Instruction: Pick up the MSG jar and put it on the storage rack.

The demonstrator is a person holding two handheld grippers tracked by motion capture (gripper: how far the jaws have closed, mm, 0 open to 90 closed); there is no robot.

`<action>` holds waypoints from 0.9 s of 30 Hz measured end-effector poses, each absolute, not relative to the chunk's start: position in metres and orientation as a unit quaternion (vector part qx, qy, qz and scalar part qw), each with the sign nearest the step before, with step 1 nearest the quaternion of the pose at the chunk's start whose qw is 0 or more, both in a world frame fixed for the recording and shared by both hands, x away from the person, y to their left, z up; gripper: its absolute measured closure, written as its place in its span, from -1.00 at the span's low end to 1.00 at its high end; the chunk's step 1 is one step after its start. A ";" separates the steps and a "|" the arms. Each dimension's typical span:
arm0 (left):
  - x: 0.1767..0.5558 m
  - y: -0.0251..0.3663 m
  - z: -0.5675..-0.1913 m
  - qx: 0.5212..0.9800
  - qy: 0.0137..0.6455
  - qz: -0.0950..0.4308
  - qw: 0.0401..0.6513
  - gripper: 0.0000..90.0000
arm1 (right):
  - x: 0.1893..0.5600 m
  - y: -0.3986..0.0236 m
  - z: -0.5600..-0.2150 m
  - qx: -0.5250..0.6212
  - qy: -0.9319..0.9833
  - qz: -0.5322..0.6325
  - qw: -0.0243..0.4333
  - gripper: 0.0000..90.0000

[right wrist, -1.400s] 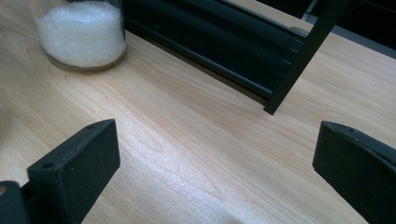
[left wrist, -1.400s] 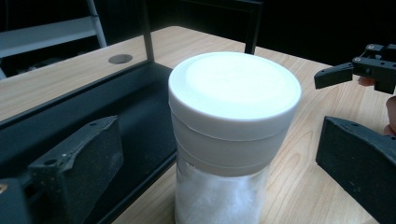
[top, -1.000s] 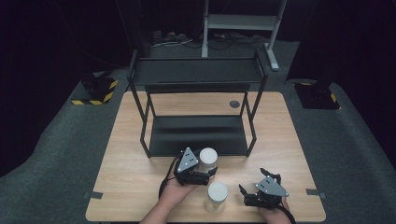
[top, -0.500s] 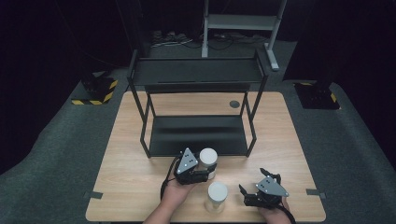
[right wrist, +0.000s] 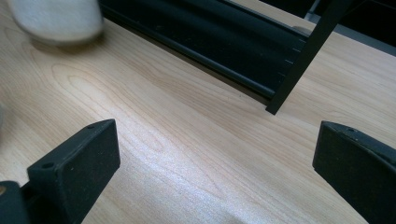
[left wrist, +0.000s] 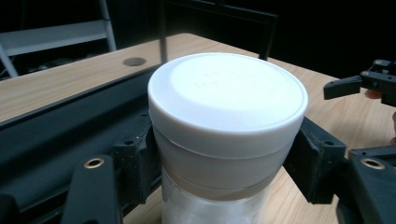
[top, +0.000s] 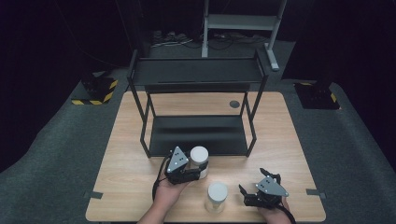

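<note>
A clear jar with a white lid (top: 199,155) stands on the table in front of the black shelf rack (top: 196,71). My left gripper (top: 199,171) is shut on it. In the left gripper view the jar (left wrist: 227,93) sits between both jaws, gripped just below the lid. A second white-lidded jar (top: 217,196) stands alone near the table's front edge, between the two grippers. My right gripper (top: 252,183) rests low at the front right with its jaws wide open and nothing between them; in its own view (right wrist: 215,163) bare wood lies between the jaws.
The rack's lower shelf (top: 198,133) lies just behind the held jar, and its front right leg (right wrist: 303,60) is ahead of the right gripper. A round cable hole (top: 234,104) is at the back of the wooden table (top: 126,163).
My left gripper has shifted slightly to the left with the jar in it. The second jar and the right gripper have stayed put.
</note>
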State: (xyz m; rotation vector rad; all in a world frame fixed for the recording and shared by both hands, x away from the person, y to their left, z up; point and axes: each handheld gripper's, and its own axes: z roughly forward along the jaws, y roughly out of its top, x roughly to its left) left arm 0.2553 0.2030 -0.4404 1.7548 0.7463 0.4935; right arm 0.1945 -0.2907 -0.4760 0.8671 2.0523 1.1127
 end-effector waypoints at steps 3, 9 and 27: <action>0.251 0.210 -0.437 0.740 0.325 0.217 0.547 -0.24 | 0.194 -0.291 -0.476 0.330 0.781 0.423 0.320 -1.00; 0.244 0.228 -0.434 0.731 0.339 0.231 0.545 -0.24 | 0.194 -0.290 -0.476 0.329 0.781 0.422 0.321 -1.00; 0.224 0.257 -0.410 0.706 0.357 0.266 0.551 -0.24 | 0.194 -0.289 -0.476 0.329 0.781 0.421 0.323 -1.00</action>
